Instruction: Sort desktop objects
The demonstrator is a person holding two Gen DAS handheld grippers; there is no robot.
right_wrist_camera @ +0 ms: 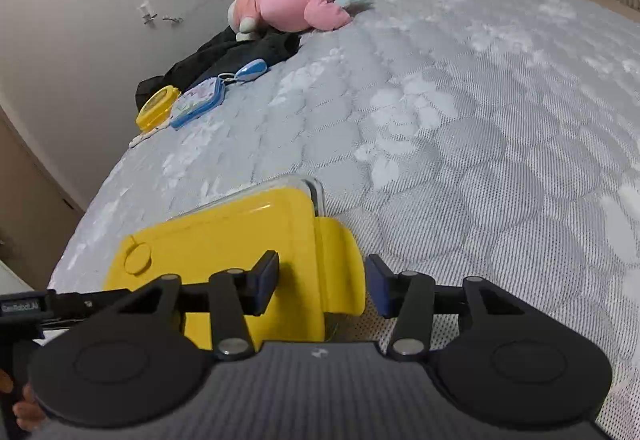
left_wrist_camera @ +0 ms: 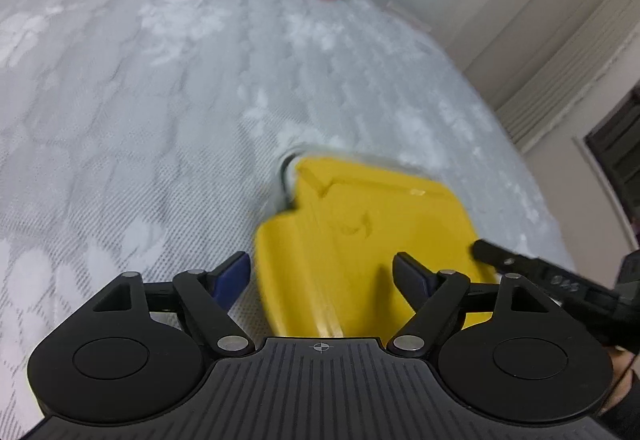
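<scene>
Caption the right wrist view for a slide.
Right claw straddles the side latch of a yellow-lidded container on a grey quilted mattress.

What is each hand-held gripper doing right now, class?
Left hand-held gripper: open, straddling the yellow lidded box, holding nothing.
Right hand-held gripper: open around the box's side clasp, pads not touching.

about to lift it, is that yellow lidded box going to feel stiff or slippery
Yellow lidded box looks like hard moulded plastic, so probably stiff. Its glossy lid may be slippery. The side latch flap sticks out and might swing loose if caught.
</scene>
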